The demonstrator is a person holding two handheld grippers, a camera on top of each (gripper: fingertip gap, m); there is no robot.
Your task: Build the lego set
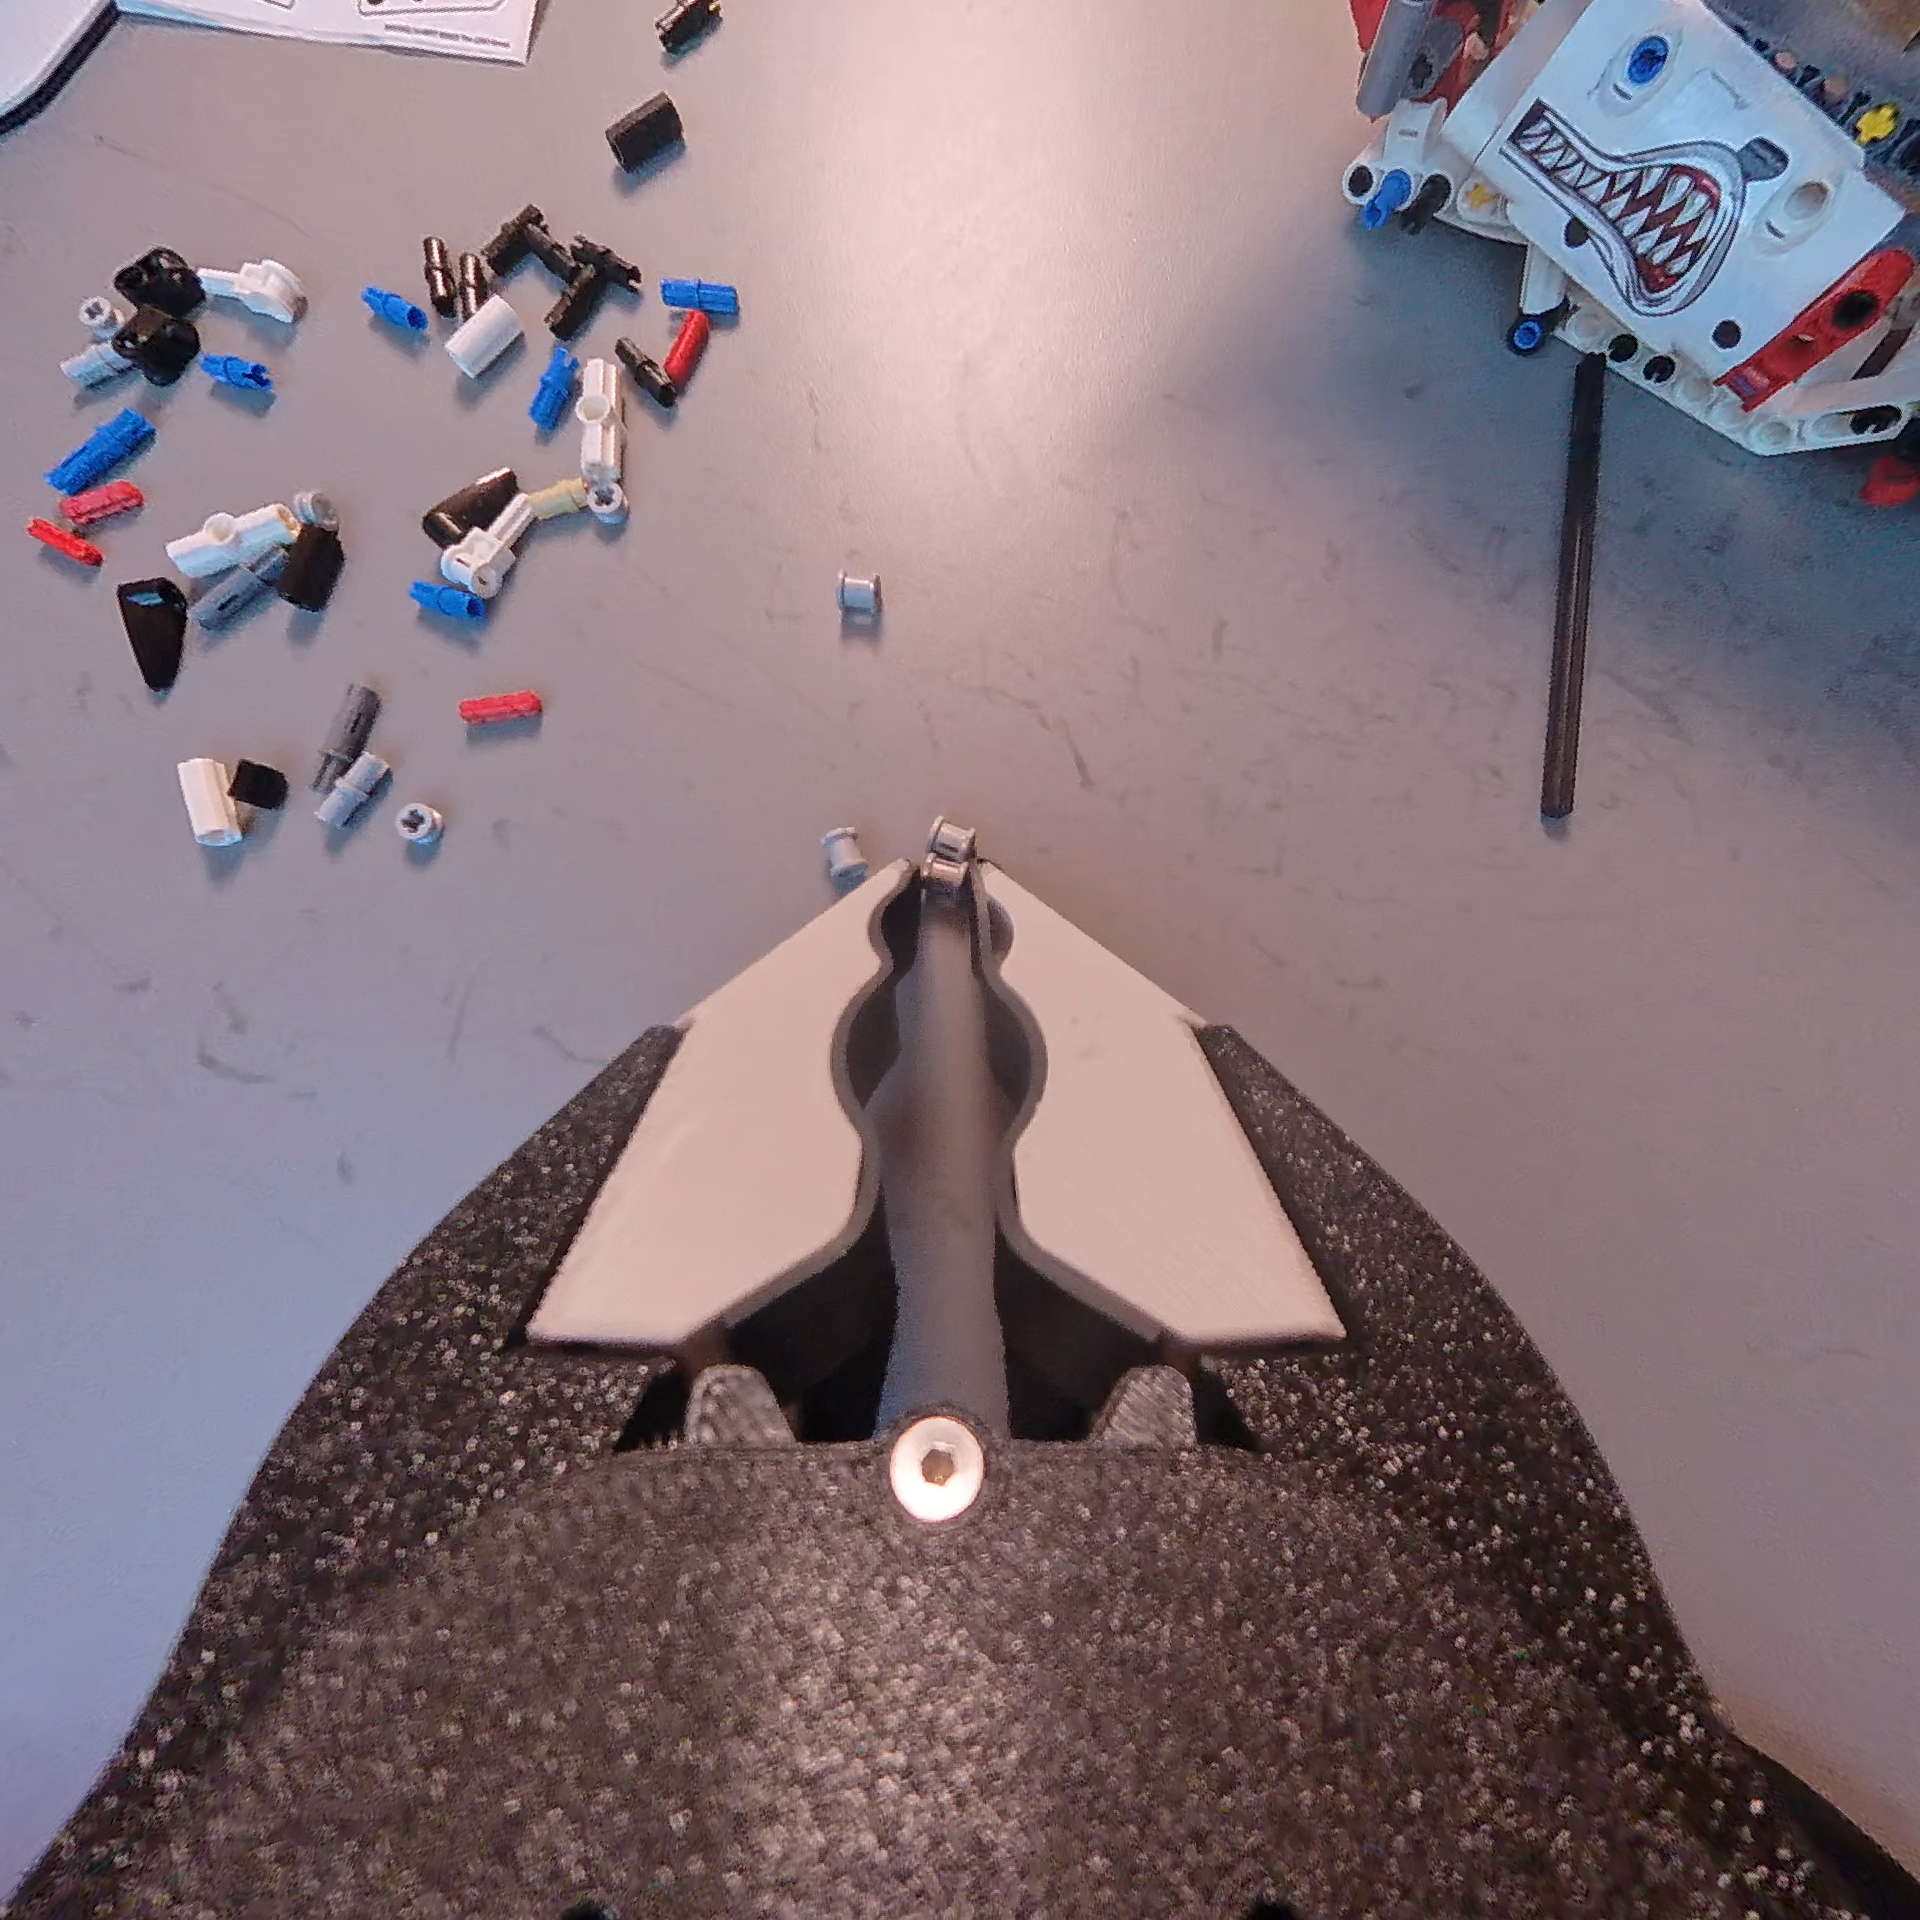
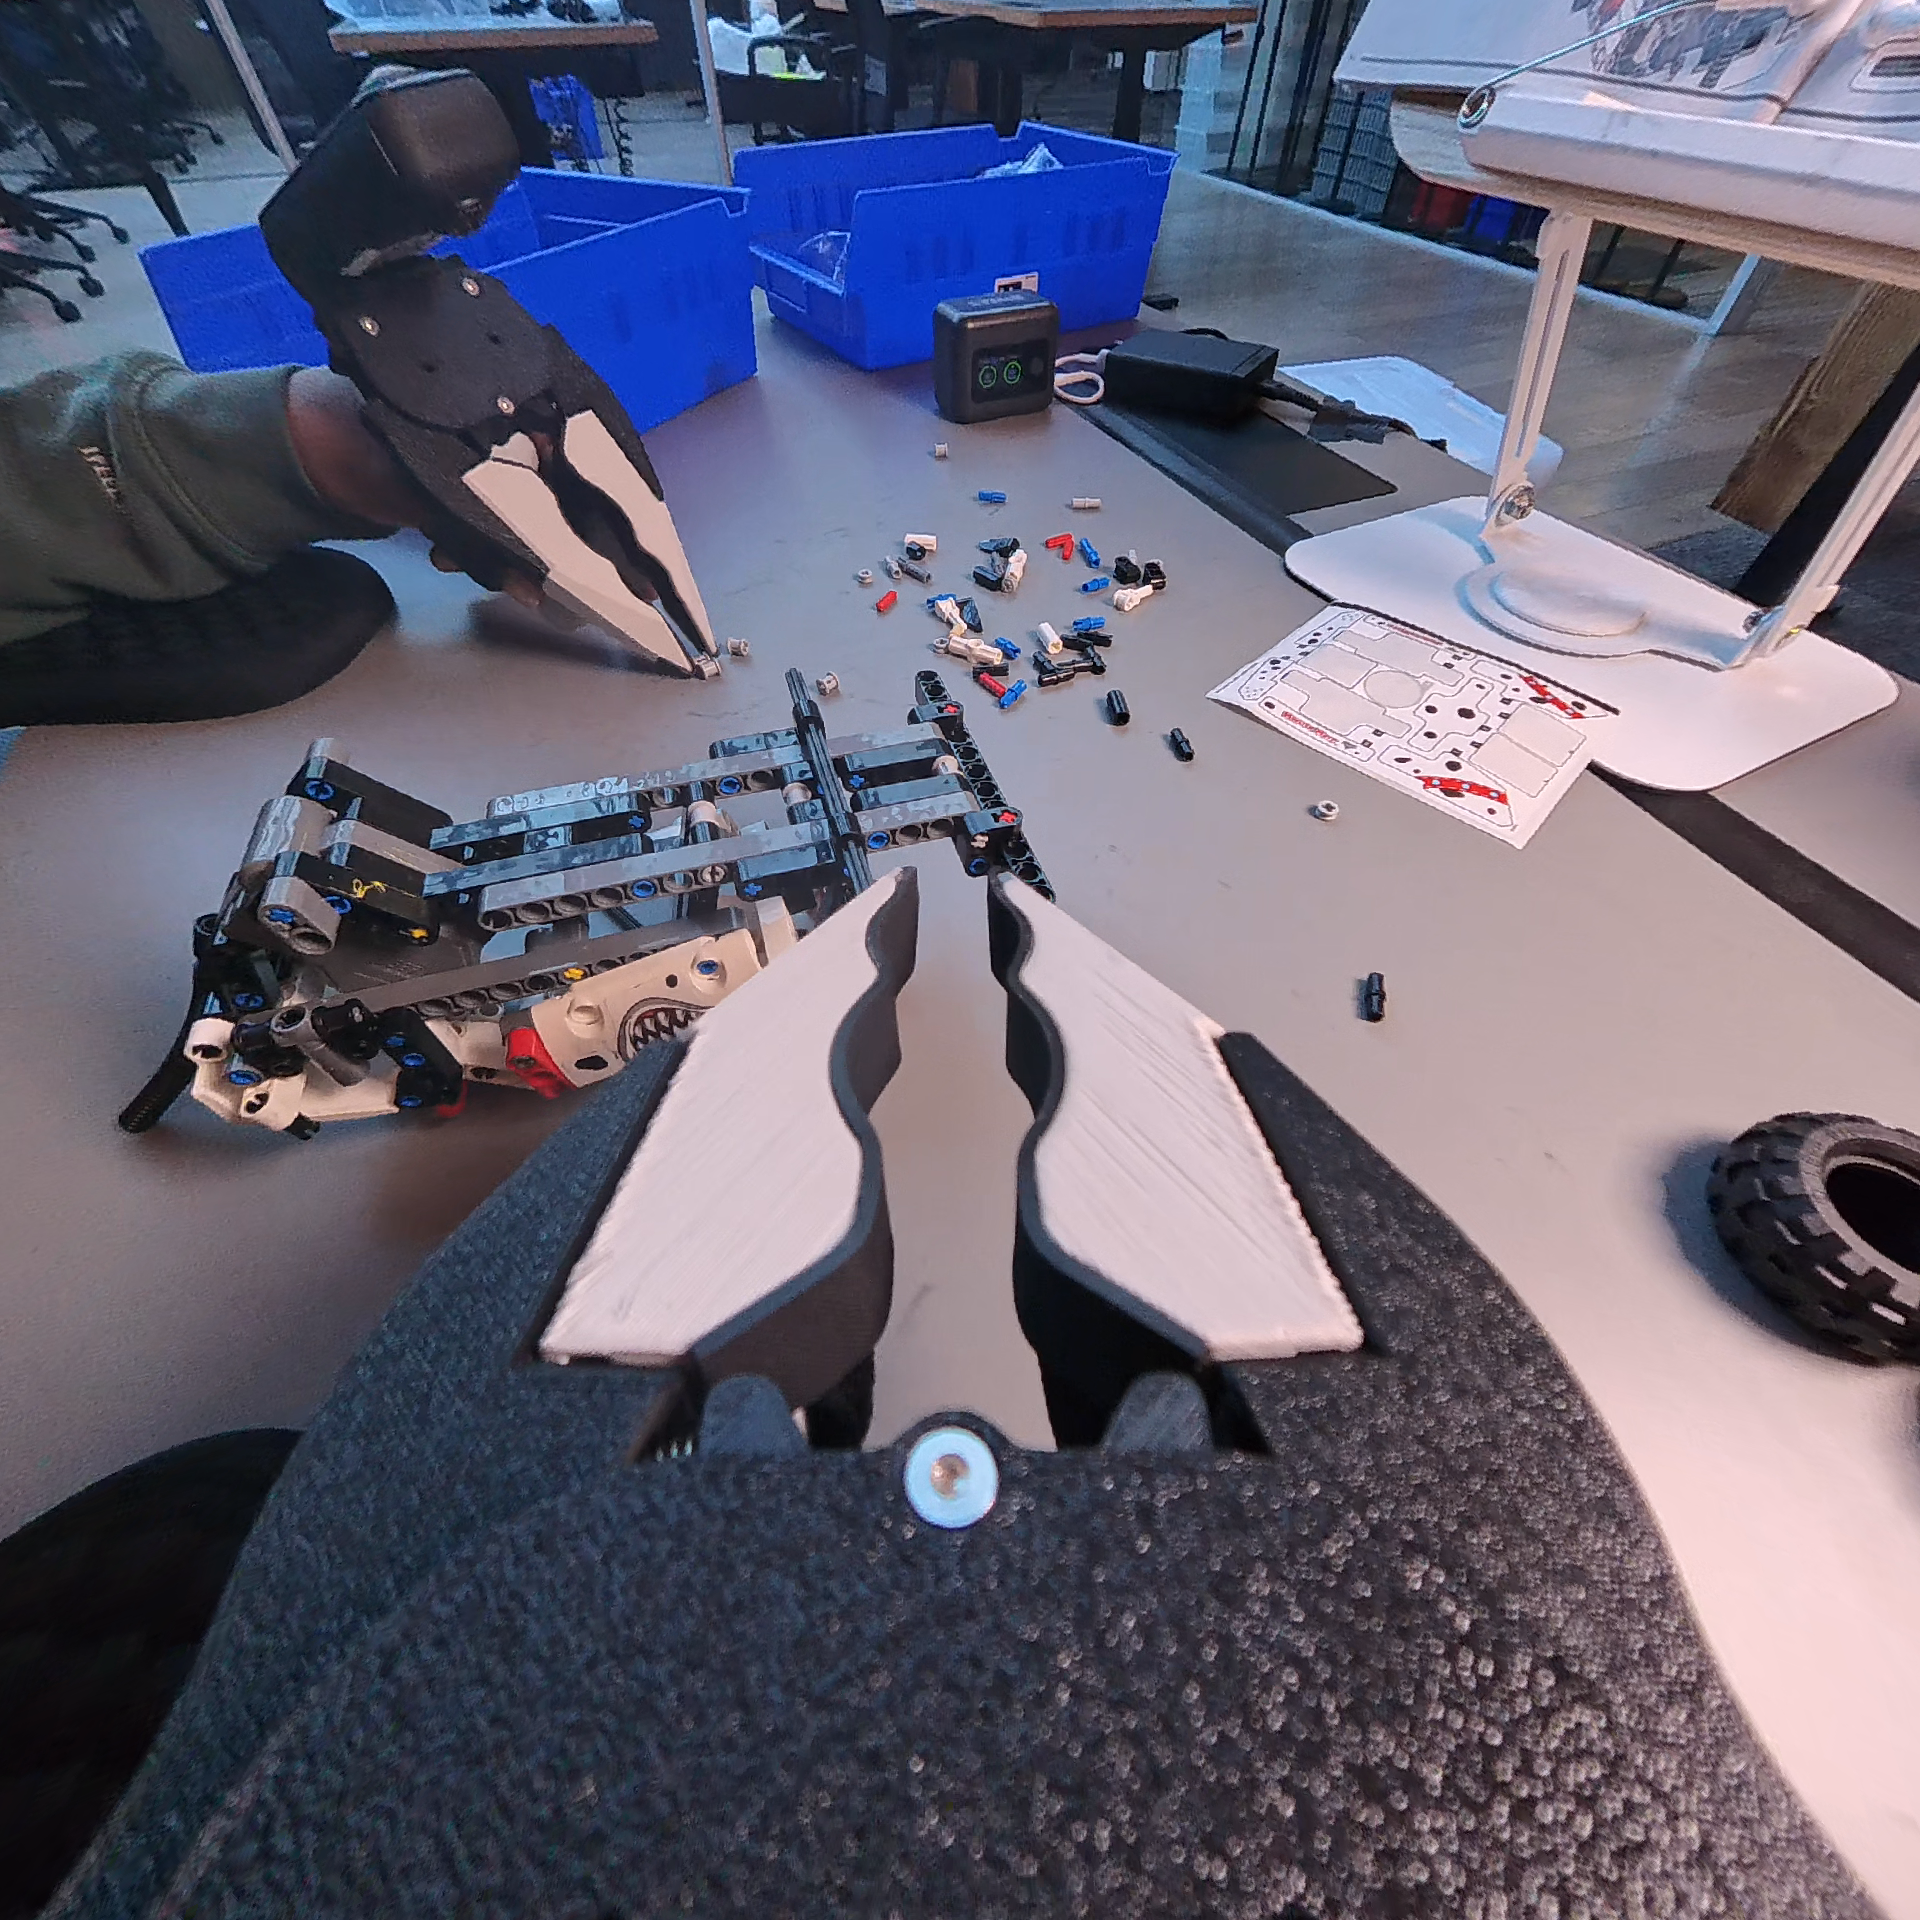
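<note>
Pinching one grey bush [image 1: 948, 854], left tongs [image 1: 943, 868]; two more bushes loose; right tongs [image 2: 953, 891] spread, empty.

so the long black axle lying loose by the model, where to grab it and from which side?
Grip the long black axle mid-shaft, coming straight down with the fingers across its length. It lies flat on the table, thin and straight, its far end close to the model. The middle is clear on both sides, so probably the easiest pinch.
</note>
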